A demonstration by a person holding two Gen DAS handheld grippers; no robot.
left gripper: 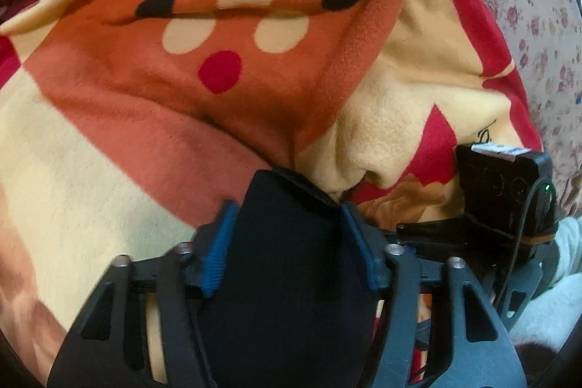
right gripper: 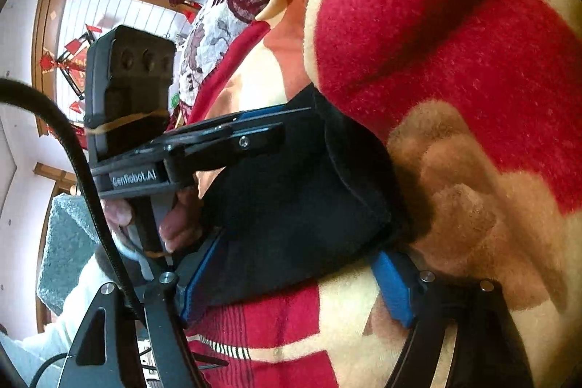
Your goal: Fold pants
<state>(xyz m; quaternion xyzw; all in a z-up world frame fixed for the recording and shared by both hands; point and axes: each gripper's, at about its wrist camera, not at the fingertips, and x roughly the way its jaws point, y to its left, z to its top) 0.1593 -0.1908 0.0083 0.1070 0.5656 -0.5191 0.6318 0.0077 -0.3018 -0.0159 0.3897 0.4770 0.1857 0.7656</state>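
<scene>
Fleece blanket (left gripper: 109, 140) spread beneath, black pants (left gripper: 291, 260) clamped between left gripper (left gripper: 287, 224) fingers, also gripped between right gripper (right gripper: 291, 264) fingers.

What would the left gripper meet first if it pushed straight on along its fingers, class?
The left gripper is already shut on the dark pants. Straight ahead, it would likely meet the colourful fleece blanket almost at once; it bunches up right at the fingertips, though depth is unclear.

pants (left gripper: 291, 279) mostly cut off below, blanket (left gripper: 109, 170) edge blurred
</scene>
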